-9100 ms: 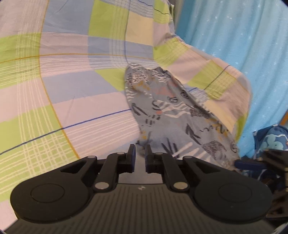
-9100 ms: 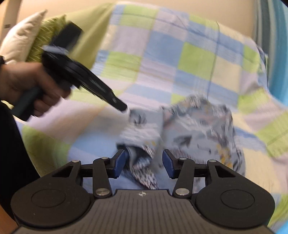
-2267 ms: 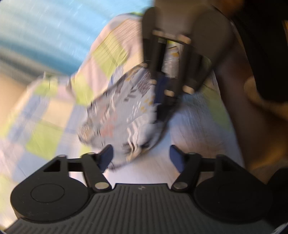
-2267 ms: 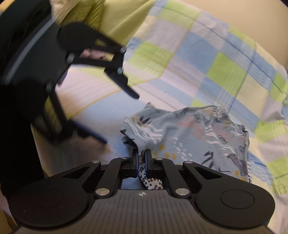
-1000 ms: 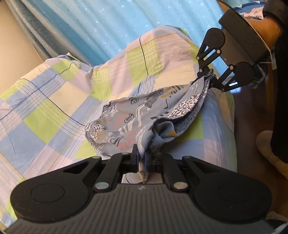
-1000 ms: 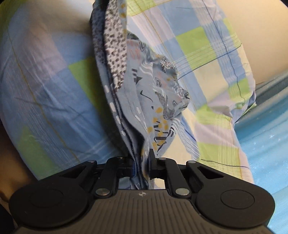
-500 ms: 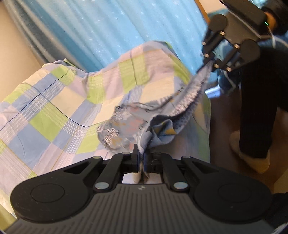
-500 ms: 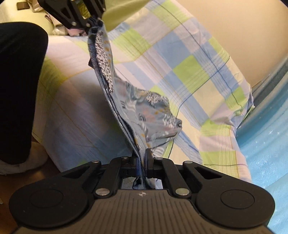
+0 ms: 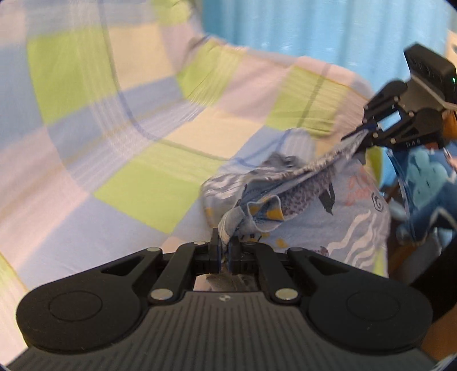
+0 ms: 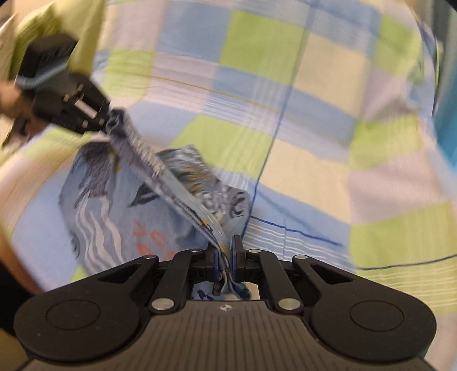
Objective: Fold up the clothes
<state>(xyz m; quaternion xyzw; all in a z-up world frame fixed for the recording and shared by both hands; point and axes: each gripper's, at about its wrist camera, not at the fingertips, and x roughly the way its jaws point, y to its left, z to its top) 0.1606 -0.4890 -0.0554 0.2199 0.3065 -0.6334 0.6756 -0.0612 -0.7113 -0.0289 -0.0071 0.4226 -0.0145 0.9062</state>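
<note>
A light blue patterned garment [image 9: 337, 211] hangs stretched between my two grippers above a checked bedsheet [image 9: 137, 114]. My left gripper [image 9: 224, 251] is shut on one bunched corner of it. At the upper right of the left wrist view, my right gripper [image 9: 368, 132] pinches the other end of the taut top edge. In the right wrist view the right gripper [image 10: 225, 254] is shut on the garment [image 10: 114, 205], and the left gripper [image 10: 107, 121] holds the far end at upper left. The cloth below the edge sags toward the sheet.
The blue, green and cream checked bedsheet [image 10: 314, 114] covers the whole surface under the garment. A blue curtain [image 9: 300, 25] hangs behind. A blue patterned bag or cloth [image 9: 428, 182] sits at the right edge, beside the bed.
Both grippers have swung with the garment; it has come down closer to the sheet, its top edge still taut. The views are now blurred by motion.
</note>
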